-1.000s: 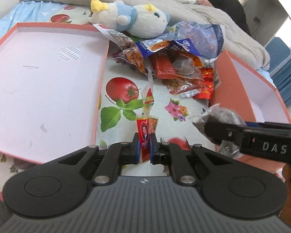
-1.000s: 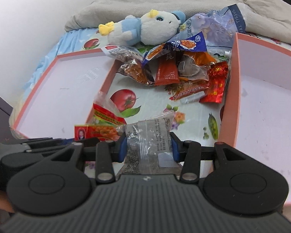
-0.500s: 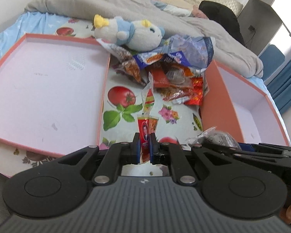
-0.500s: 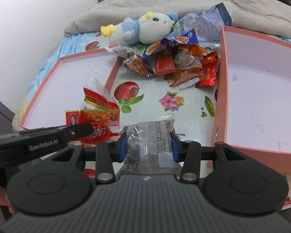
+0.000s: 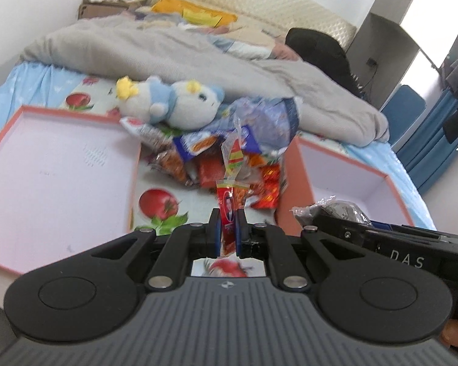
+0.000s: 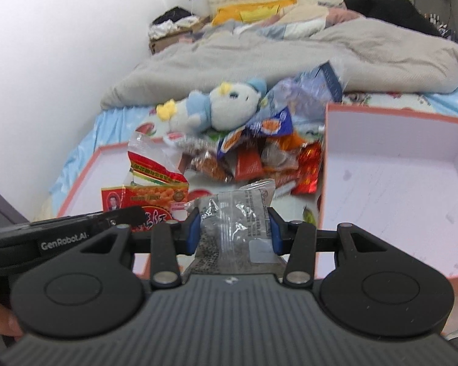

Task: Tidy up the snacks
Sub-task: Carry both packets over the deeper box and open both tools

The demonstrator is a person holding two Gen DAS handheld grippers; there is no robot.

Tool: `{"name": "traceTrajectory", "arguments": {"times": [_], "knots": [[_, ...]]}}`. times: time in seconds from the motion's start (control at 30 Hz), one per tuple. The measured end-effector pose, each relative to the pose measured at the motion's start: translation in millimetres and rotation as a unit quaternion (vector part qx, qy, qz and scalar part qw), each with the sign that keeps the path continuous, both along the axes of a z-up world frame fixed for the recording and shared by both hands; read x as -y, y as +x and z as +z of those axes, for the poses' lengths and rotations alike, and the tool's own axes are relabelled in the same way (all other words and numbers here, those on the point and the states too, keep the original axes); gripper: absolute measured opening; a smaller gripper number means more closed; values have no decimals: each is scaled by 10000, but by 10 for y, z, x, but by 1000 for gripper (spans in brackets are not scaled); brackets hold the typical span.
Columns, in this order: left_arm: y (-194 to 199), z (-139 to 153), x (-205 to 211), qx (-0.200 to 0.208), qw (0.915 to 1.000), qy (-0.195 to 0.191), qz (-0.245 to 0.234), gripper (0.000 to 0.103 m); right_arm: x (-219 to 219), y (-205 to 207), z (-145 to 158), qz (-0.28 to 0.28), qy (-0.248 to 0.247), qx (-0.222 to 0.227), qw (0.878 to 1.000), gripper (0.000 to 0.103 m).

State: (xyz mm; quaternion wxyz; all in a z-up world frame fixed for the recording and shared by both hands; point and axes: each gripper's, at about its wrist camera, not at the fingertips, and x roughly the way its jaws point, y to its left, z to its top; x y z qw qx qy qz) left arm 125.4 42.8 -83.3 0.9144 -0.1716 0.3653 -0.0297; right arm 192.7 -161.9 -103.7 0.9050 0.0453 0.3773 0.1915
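My left gripper (image 5: pixel 227 224) is shut on the edge of a red and yellow snack packet (image 5: pixel 230 195), held up in the air; the same packet (image 6: pixel 149 189) shows flat-on at the left of the right wrist view. My right gripper (image 6: pixel 233 224) is shut on a clear bag of dark seeds (image 6: pixel 235 213), which also peeks out (image 5: pixel 329 209) at the right of the left wrist view. A heap of loose snack packets (image 5: pixel 229 158) lies on the fruit-print sheet between two pink boxes, far below and ahead of both grippers.
A shallow pink box (image 5: pixel 55 167) lies to the left and a deeper pink box (image 6: pixel 406 183) to the right. A blue and white plush toy (image 5: pixel 174 106) rests behind the heap. A grey blanket (image 5: pixel 198 58) covers the far bed.
Both grippers have risen with their packets still held, so the boxes and the snack heap look smaller and lower, and more of the far bed and headboard has come into view.
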Motion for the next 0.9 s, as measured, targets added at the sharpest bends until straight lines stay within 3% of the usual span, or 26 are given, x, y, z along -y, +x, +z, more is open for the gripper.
{"name": "traceTrajectory", "arguments": {"times": [0.43, 0.9], "knots": [[190, 619, 501, 557, 9976, 49, -420, 10, 461, -15, 448, -416, 69, 578, 9974, 47], [554, 774, 1232, 597, 9931, 94, -1002, 10, 1079, 118, 554, -964, 109, 791, 9921, 47]]}}
